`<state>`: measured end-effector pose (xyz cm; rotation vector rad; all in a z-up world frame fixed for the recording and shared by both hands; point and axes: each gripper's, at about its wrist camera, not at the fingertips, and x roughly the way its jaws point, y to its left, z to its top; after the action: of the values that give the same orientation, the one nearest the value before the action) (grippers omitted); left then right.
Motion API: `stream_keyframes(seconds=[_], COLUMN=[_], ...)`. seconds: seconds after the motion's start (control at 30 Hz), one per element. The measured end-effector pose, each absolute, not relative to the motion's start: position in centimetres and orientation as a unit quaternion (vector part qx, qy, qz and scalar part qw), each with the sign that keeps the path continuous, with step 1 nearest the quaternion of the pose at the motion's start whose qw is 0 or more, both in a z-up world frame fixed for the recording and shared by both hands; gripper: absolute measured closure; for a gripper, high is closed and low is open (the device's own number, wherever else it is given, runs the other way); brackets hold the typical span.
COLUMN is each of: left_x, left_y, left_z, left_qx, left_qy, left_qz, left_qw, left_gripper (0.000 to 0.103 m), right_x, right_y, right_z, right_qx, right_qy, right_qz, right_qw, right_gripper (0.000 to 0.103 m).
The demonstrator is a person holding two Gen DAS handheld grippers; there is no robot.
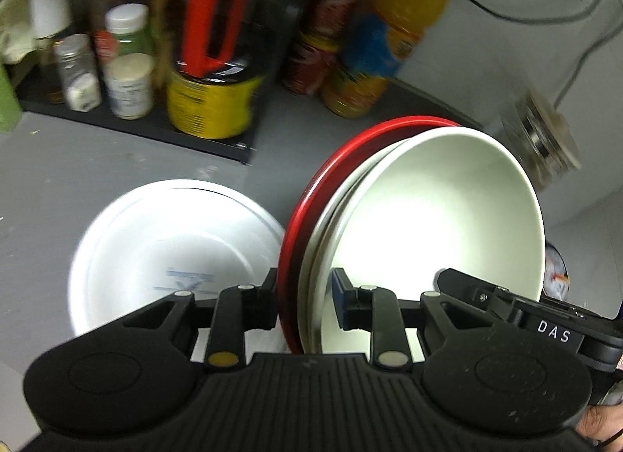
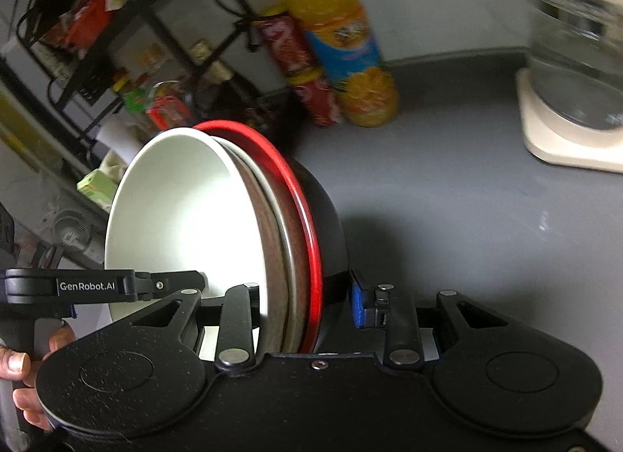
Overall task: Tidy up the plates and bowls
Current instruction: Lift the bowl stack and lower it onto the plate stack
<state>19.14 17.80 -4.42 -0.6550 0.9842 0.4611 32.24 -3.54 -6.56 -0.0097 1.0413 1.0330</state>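
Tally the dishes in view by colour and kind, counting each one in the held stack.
white bowl: 1
pale middle dish: 1
red-rimmed bowl: 1
white plate on the counter: 1
Total: 4

Motion blur smears the bottle labels [image 1: 373, 47] unreadable, and the glass jar [image 2: 580, 47] runs off the right edge.

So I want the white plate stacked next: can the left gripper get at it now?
Probably not yet. The left gripper is shut on the nested bowls, which the right gripper also holds. The white plate lies uncovered on the counter, just left of it.
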Motion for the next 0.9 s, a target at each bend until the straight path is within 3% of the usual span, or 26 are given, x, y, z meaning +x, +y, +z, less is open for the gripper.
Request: stream_keyframes(seconds=[0.4,0.9], left_x=[13.7,10.2], left_y=[22.5,25.1], left_z=[-3.5,-6.8], left_qx=[-0.333,-0.368], left_qy=[0.423,0.436], left_qz=[0.285,0.317], left_qw=[0.793,0.758], left_gripper=[0.077,0.077], right_x=[29.5,27.0], right_y=[3.3,6.8], right_z=[-6.1,-8.8], right_qx=[-0.032,-0.068], right_qy=[0.463,0.502], right_qz=[0.532,0.543], right_qw=[0.708,0.669], right_gripper=[0.072,0.072])
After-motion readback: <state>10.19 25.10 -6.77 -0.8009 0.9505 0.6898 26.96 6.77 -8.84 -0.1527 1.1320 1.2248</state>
